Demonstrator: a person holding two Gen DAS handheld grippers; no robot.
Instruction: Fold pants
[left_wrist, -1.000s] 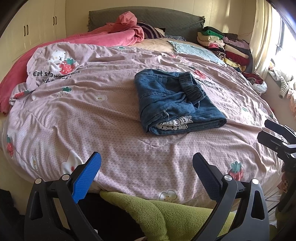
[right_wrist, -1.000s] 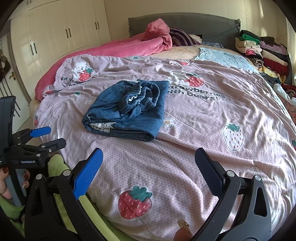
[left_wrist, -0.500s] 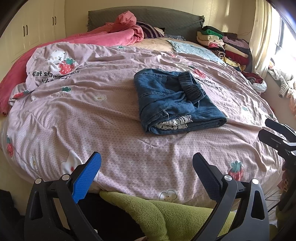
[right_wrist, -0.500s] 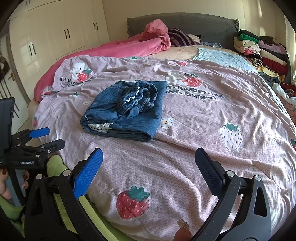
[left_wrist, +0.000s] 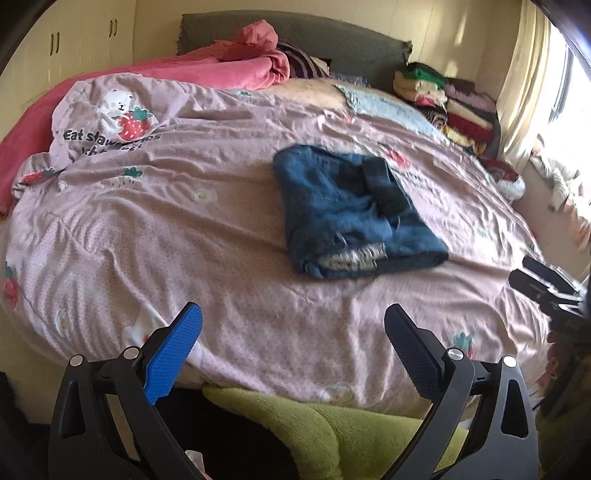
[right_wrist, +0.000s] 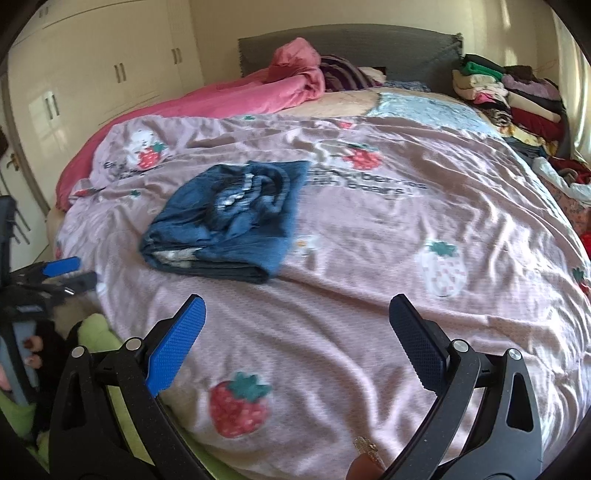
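Lying beyond hand-held gripper (left_wrist: 291, 350): pants (left_wrist: 351, 210)

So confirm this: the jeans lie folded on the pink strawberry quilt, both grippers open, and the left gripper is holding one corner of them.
One thing is wrong: the left gripper holds nothing. The left wrist view shows it open and empty near the bed's edge, apart from the folded jeans. The rest stands: jeans on the strawberry quilt, right gripper open too.

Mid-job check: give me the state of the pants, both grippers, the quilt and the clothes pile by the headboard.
pants: folded, lying flat on the quilt, not gripped
left gripper: open, empty
right gripper: open, empty
strawberry quilt: spread out, wrinkled
clothes pile: stacked, folded
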